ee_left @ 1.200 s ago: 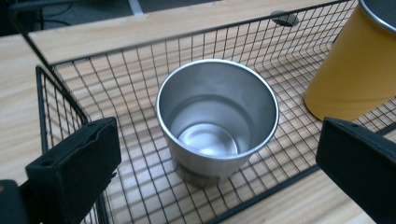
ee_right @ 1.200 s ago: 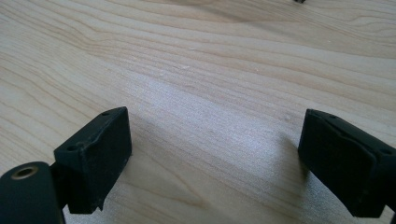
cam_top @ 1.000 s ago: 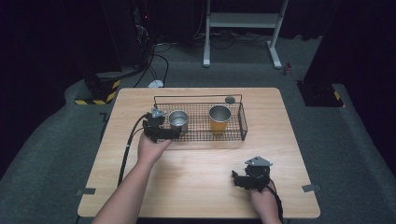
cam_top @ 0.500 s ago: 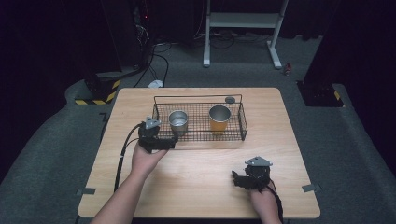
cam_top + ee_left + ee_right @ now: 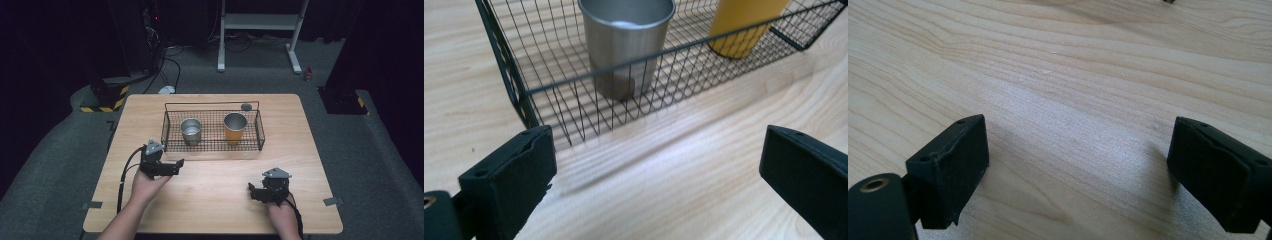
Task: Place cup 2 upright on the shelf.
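Steel-grey, the cup (image 5: pixel 190 131) stands upright in the left part of the wire basket (image 5: pixel 212 146) at the centre of the high view, with a yellow cup (image 5: pixel 235 128) upright to its right, apart from it. Lower left of that frame, the left claw (image 5: pixel 176 167) sits just outside the basket's near left corner, spread and empty, its jaws having just narrowed slightly. Lower right, the right claw (image 5: pixel 252 191) rests spread over bare worktop (image 5: pixel 215 200).
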